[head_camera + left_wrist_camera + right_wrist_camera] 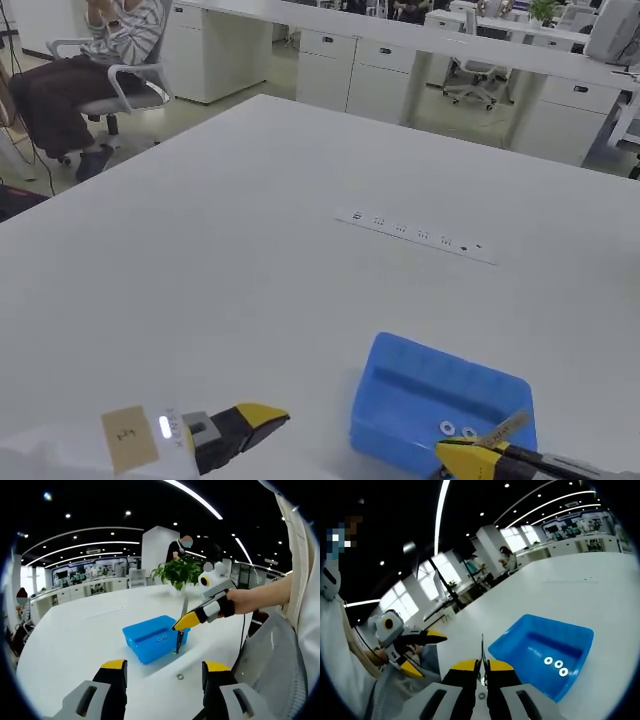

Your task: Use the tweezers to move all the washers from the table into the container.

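A blue container (430, 380) sits near the table's front edge with three washers (458, 430) inside it. In the head view my right gripper (462, 456) is at the container's near corner, shut on thin metal tweezers (505, 430). The right gripper view shows its jaws (483, 666) pinching the tweezers (482, 650), tips pointing down beside the container (520, 640) and its washers (555, 664). One washer (481, 695) lies on the table below the jaws; it also appears as a loose washer (180, 676) in the left gripper view. My left gripper (165, 666) hovers open and holds nothing, left of the container (145, 650).
A recessed power strip (415, 235) runs across the white table beyond the container. A person sits in an office chair (120, 90) at the far left, past the table edge. White desks line the back, and a potted plant (177, 572) stands behind.
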### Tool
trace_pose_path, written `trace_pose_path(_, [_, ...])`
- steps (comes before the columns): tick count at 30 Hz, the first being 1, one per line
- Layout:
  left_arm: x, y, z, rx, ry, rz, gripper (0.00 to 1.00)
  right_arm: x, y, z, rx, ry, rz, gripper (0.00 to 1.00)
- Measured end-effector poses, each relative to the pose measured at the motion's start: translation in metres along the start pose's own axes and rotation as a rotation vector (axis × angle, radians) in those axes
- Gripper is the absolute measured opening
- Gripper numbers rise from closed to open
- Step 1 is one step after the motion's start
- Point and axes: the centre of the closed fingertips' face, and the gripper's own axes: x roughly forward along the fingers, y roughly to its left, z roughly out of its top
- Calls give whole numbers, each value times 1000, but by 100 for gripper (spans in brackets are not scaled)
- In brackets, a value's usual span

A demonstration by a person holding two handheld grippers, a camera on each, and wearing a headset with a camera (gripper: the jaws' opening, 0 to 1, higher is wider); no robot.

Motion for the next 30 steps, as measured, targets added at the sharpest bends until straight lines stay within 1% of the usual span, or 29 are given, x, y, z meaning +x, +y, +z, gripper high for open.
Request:
trace_pose_path(3, [0,0,0,0,1,1,60,-2,-3,7,2,-21,-8,3])
trace_pose_path(4, [0,0,0,0,0,1,60,-3,-5,11,-1,-34,-19,3])
trace_pose_path(9, [0,-1,0,1,2,1,60,-6,-13,21,-15,-61,-53,3])
trace_pose_path(12, [0,-1,0,2,3,1,60,-6,-17,27,1,-82,-56,3])
trace_pose_path(13, [0,-1,-1,3,4,2,60,-6,-21,29,11,-88,-65,3])
trace_pose_path(19, [0,-2,-1,3,4,2,59,-2,-35,34,43,-101,-99,3])
trace_pose_path(25, [0,-1,-1,3,7,4,59,4,-52,36,50,-91,-145,3])
trace_pose_path(30, [0,0,0,3,6,5,59,10,-61,37,52,-79,-161,3])
